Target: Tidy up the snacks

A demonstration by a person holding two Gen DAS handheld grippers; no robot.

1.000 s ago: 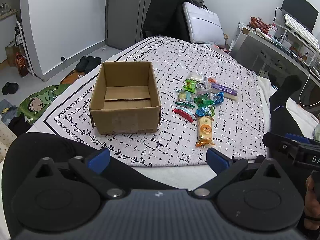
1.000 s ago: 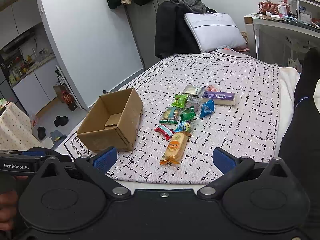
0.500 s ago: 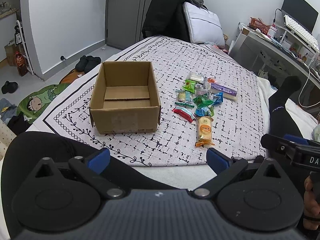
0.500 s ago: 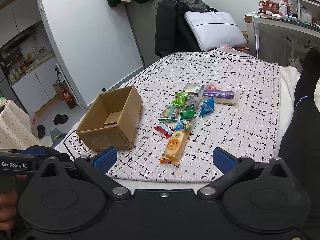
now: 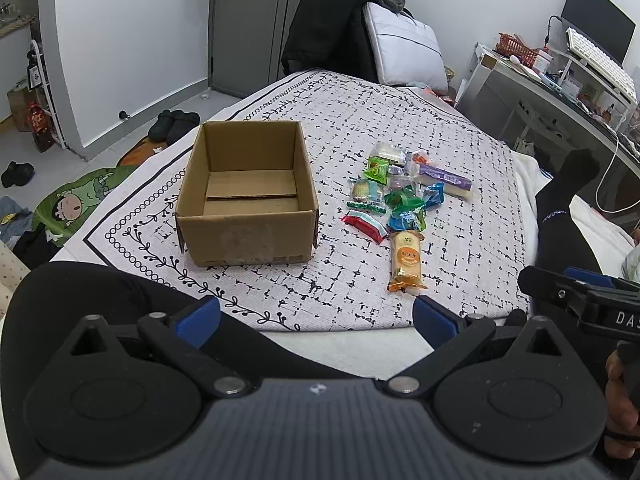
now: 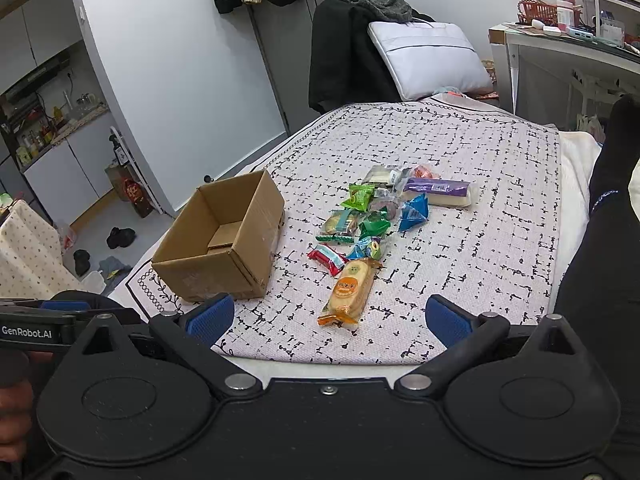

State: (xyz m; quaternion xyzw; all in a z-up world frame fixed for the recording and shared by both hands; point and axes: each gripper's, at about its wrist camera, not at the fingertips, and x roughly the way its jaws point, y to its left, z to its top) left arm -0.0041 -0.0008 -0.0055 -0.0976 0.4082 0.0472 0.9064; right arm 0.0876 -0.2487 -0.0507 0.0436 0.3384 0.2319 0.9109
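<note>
Claws, left (image 5: 316,316) and right (image 6: 330,316), both spread, grasping nothing; snacks (image 6: 372,220) beside box (image 6: 224,240).

Likely bedroom, pillow (image 6: 430,58), desk (image 5: 532,92), floor shoes (image 5: 174,124)

Both handheld tools sit low and level, the left gripper (image 5: 316,316) and right gripper (image 6: 326,316) each with blue-tipped fingers (image 6: 211,317) spread wide and empty, a hand (image 5: 622,404) gripping the right handle.
</note>
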